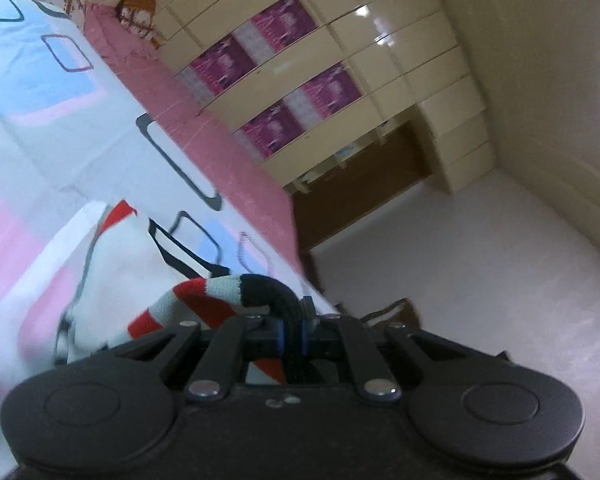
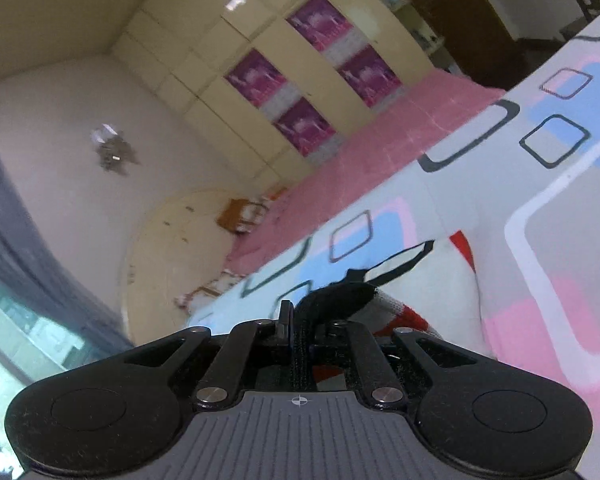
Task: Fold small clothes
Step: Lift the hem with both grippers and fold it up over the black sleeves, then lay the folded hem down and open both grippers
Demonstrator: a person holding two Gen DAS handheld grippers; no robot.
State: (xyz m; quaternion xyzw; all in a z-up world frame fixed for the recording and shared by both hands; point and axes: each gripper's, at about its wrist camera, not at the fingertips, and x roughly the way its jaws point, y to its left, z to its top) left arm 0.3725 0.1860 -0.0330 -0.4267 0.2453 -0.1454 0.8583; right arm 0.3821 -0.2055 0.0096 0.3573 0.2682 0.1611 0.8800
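Observation:
A small knit garment (image 1: pixel 204 300) with red, grey and black stripes and a white body hangs over the patterned bed sheet (image 1: pixel 60 128). My left gripper (image 1: pixel 294 330) is shut on its black ribbed edge, and the striped part curves away to the left. In the right wrist view the same garment (image 2: pixel 428 280) trails to the right, white with red and black trim. My right gripper (image 2: pixel 300 332) is shut on another black ribbed piece of it. Both views are tilted and blurred, and the garment is lifted off the sheet at both pinch points.
The bed carries a white sheet with blue, pink and grey squares beside a pink blanket (image 1: pixel 204 120). A cream wardrobe with purple panels (image 1: pixel 284 76) stands behind. Pale floor (image 1: pixel 480 260) and a brown doorway lie beyond the bed's edge. A window (image 2: pixel 16 340) is at left.

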